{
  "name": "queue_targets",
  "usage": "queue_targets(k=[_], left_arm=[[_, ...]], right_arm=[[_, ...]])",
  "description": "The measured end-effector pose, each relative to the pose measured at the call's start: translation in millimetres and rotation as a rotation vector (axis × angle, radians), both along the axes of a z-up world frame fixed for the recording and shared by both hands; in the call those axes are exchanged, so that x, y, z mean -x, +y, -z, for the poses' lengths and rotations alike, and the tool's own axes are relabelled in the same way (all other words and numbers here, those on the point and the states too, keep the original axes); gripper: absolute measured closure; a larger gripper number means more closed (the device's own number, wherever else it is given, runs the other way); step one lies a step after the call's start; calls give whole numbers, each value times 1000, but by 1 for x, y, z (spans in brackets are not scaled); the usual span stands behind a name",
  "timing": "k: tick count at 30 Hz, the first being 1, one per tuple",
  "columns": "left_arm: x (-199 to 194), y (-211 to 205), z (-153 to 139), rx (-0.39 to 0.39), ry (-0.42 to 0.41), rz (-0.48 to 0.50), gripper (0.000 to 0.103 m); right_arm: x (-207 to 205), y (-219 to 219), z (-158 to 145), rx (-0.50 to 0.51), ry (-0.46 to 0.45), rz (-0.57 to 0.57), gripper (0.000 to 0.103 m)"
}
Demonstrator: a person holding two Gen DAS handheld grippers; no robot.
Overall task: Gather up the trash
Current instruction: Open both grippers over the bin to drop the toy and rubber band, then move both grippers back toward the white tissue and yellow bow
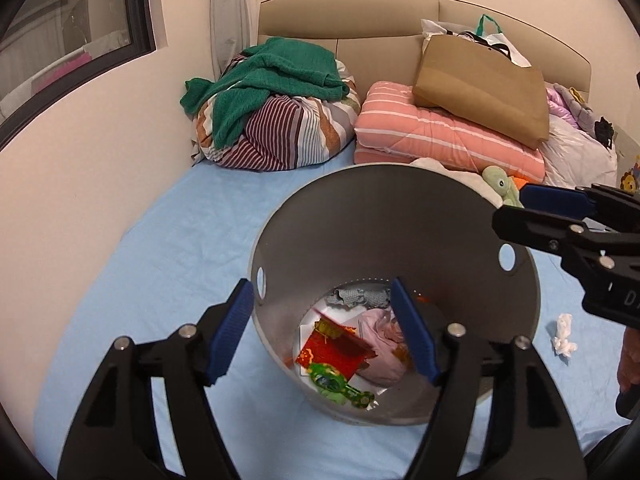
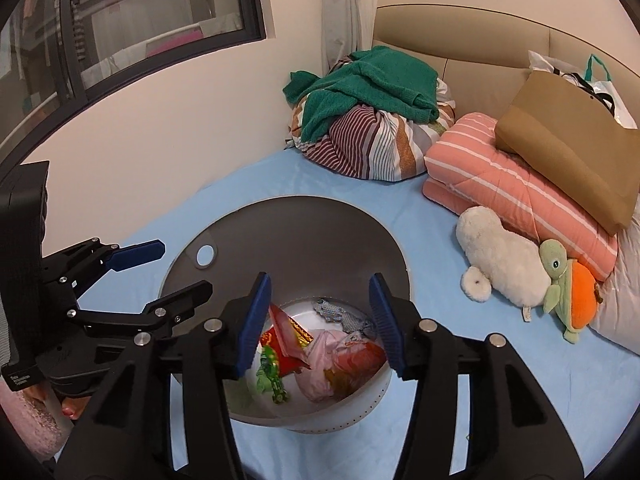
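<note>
A grey round trash bin (image 1: pixel 384 216) stands on the blue bed sheet; it also shows in the right wrist view (image 2: pixel 304 232). Inside lie red wrappers (image 1: pixel 332 348), a green wrapper (image 1: pixel 336 386), pink crumpled trash (image 1: pixel 380 340) and a grey scrap (image 1: pixel 356 296). My left gripper (image 1: pixel 324 334) is open and empty, straddling the bin's near left rim. My right gripper (image 2: pixel 318 324) is open and empty, held above the bin's opening. A crumpled white tissue (image 1: pixel 564 336) lies on the sheet right of the bin.
At the bed's head lie a striped bundle with a green sweater (image 1: pixel 272 80), a folded pink quilt (image 1: pixel 440 132) and a brown paper bag (image 1: pixel 480 84). A white plush (image 2: pixel 500 256) and turtle plush (image 2: pixel 568 284) lie right of the bin. The wall and window are at left.
</note>
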State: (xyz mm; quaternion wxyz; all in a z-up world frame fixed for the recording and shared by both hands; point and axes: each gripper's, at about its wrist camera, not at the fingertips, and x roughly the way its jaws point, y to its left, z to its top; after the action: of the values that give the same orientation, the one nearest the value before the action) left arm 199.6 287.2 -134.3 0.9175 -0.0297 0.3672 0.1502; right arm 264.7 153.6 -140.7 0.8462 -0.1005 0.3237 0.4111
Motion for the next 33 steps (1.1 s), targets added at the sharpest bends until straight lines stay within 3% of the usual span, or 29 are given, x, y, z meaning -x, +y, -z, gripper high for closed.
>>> queue_targets(k=[16, 33], left_arm=[[24, -21, 5, 19, -11, 41, 32], [35, -136, 24, -7, 11, 220, 32]], right_arm=[[14, -33, 5, -10, -15, 73, 44], [53, -182, 38, -4, -30, 333, 44]])
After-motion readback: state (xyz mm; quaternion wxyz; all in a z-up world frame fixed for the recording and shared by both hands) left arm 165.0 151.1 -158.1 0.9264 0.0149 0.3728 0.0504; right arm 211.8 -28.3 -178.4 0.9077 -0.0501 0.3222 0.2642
